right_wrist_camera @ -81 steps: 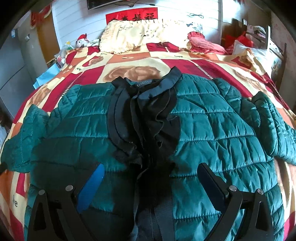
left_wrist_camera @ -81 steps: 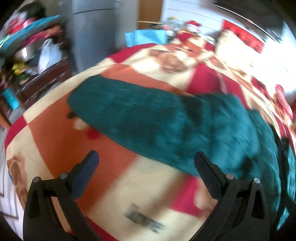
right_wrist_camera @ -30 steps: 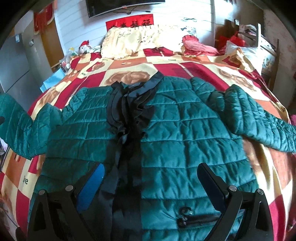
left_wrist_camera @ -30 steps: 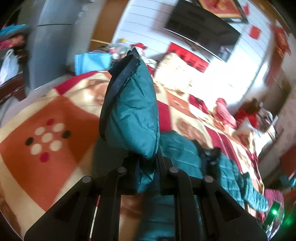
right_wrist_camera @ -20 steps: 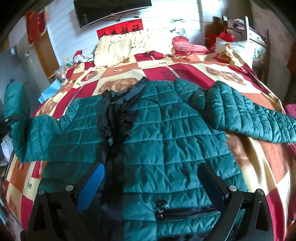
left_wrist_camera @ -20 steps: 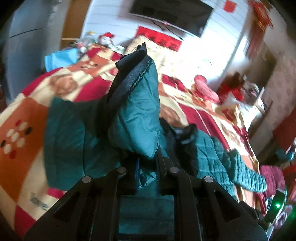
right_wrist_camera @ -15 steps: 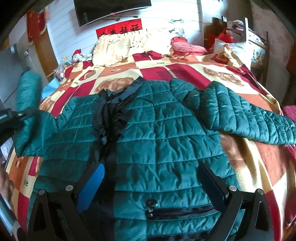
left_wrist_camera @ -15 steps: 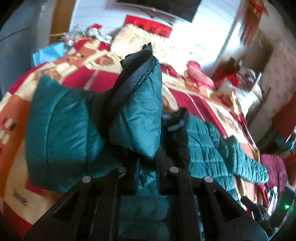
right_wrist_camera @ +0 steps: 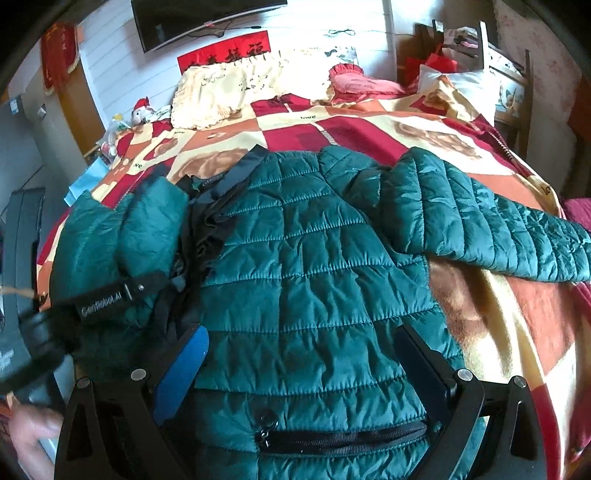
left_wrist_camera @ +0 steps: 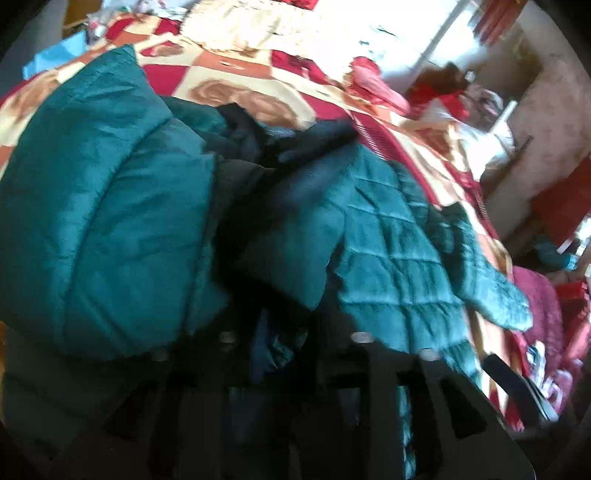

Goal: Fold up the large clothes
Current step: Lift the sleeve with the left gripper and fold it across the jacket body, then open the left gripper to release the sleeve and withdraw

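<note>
Ahead of me: bed with checkered red, orange and cream blanket (right_wrist_camera: 369, 125). Cream frilled pillow (right_wrist_camera: 236, 88) at the headboard end, red cushion (right_wrist_camera: 354, 79) just beside it. Red banner (right_wrist_camera: 225, 55) on white wall, dark TV (right_wrist_camera: 199, 18) above. Small plush toy (right_wrist_camera: 142, 109) at bed's far-left corner.

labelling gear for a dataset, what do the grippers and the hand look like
Right gripper: black frame with silver screws, angled fingers with blue pads. Left gripper: black, white "GenRobot.AI" lettering, silver screw. A bare hand shows at the lower left; no sleeve visible.
</note>
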Demonstrator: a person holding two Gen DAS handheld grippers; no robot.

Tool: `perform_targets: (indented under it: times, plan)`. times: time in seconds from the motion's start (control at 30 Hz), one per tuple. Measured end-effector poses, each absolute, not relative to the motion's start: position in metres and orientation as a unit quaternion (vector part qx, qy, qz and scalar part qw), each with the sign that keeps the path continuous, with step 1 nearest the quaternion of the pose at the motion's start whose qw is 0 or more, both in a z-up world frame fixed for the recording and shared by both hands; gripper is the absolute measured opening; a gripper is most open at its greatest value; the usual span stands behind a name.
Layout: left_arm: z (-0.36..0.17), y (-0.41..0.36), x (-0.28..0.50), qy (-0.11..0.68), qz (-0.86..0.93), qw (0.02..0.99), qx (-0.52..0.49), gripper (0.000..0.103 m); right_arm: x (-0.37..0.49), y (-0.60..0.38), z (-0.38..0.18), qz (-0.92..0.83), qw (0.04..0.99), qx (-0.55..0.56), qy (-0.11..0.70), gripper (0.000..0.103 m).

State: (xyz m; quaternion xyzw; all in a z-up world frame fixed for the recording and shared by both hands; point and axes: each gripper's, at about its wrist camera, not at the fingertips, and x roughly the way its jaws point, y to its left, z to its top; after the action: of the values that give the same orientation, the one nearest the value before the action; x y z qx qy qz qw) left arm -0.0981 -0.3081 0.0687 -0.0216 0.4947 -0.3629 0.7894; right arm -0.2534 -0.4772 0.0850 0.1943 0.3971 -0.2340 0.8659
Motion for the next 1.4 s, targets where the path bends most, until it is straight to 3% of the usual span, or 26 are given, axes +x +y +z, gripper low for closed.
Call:
perform_targets:
  times: [0.03, 0.1, 0.43, 0.47, 0.5, 0.57, 0.63, 0.67, 0.77, 0.93, 1.1, 1.23, 1.3, 1.37, 1.4]
  plan:
    - [0.071, -0.306, -0.102, 0.496, -0.375, 0.783, -0.018, 0.051, -0.252, -0.48, 0.084, -0.23, 0.866, 0.2, 0.397, 0.1]
    - [0.082, -0.295, -0.112, 0.489, -0.398, 0.776, -0.008, 0.055, -0.248, -0.484, 0.084, -0.227, 0.865, 0.21, 0.395, 0.1]
    - [0.104, -0.17, -0.13, 0.432, -0.317, 0.844, 0.013, 0.055, -0.191, -0.488, 0.083, -0.193, 0.869, 0.231, 0.393, 0.1]
    - [0.099, -0.157, -0.128, 0.435, -0.298, 0.85, 0.012, 0.055, -0.181, -0.487, 0.078, -0.189, 0.867, 0.228, 0.401, 0.096]
    - [0.092, -0.146, -0.126, 0.444, -0.283, 0.85, 0.006, 0.055, -0.174, -0.486, 0.073, -0.184, 0.864, 0.229, 0.41, 0.089]
    - [0.076, -0.129, -0.123, 0.466, -0.273, 0.842, -0.015, 0.055, -0.156, -0.486, 0.06, -0.153, 0.851, 0.246, 0.437, 0.033]
    - [0.063, -0.115, -0.123, 0.482, -0.264, 0.835, -0.028, 0.055, -0.15, -0.486, 0.066, -0.159, 0.86, 0.235, 0.425, 0.026]
    - [0.059, -0.114, -0.125, 0.483, -0.261, 0.835, -0.03, 0.055, -0.15, -0.484, 0.076, -0.171, 0.872, 0.208, 0.408, 0.011]
    - [0.051, -0.107, -0.131, 0.474, -0.259, 0.841, -0.034, 0.055, -0.153, -0.488, 0.104, -0.228, 0.89, 0.14, 0.37, 0.007]
    - [0.046, -0.121, -0.133, 0.462, -0.25, 0.851, -0.012, 0.055, -0.138, -0.521, 0.102, -0.335, 0.864, 0.063, 0.371, 0.006]
    - [0.055, -0.117, -0.128, 0.46, -0.256, 0.85, -0.018, 0.055, -0.13, -0.549, 0.064, -0.318, 0.837, 0.117, 0.429, 0.006]
    - [0.063, -0.109, -0.127, 0.449, -0.247, 0.858, -0.033, 0.055, -0.159, -0.545, 0.083, -0.302, 0.856, 0.15, 0.392, 0.009]
    - [0.064, -0.107, -0.128, 0.447, -0.244, 0.859, -0.04, 0.055, -0.173, -0.533, 0.097, -0.279, 0.874, 0.15, 0.369, 0.026]
    - [0.063, -0.107, -0.132, 0.448, -0.243, 0.86, -0.04, 0.055, -0.184, -0.514, 0.105, -0.245, 0.893, 0.147, 0.348, 0.065]
    - [0.062, -0.106, -0.135, 0.45, -0.242, 0.859, -0.038, 0.055, -0.185, -0.507, 0.105, -0.229, 0.898, 0.144, 0.348, 0.069]
